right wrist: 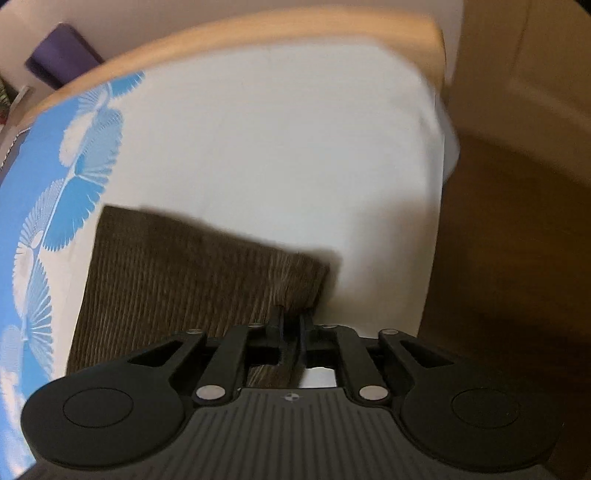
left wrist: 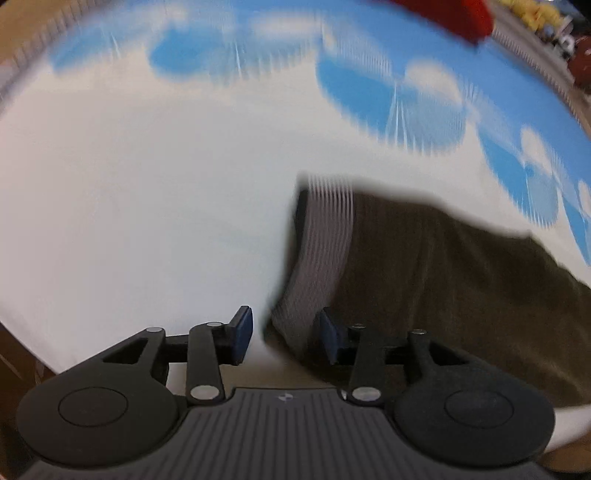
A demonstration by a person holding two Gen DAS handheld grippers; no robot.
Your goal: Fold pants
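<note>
Left tongs (left wrist: 286, 334) released, just above the pants (left wrist: 461, 280) waistband. Right tongs (right wrist: 291, 332) nearly clenched, whether gripping the corner unclear. Could drag the fold askew on the bed sheet (right wrist: 277, 147).

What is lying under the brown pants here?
The brown pants lie on a white sheet with a blue fan print along one side. Whatever sits directly beneath the cloth is covered and cannot be seen.

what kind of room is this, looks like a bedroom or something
Probably a bedroom at home. The brown pants lie on a white sheet with blue fan-shaped prints, spread over what looks like a mattress with a tan edge. Blurred yellow things like soft toys sit beyond it.
</note>
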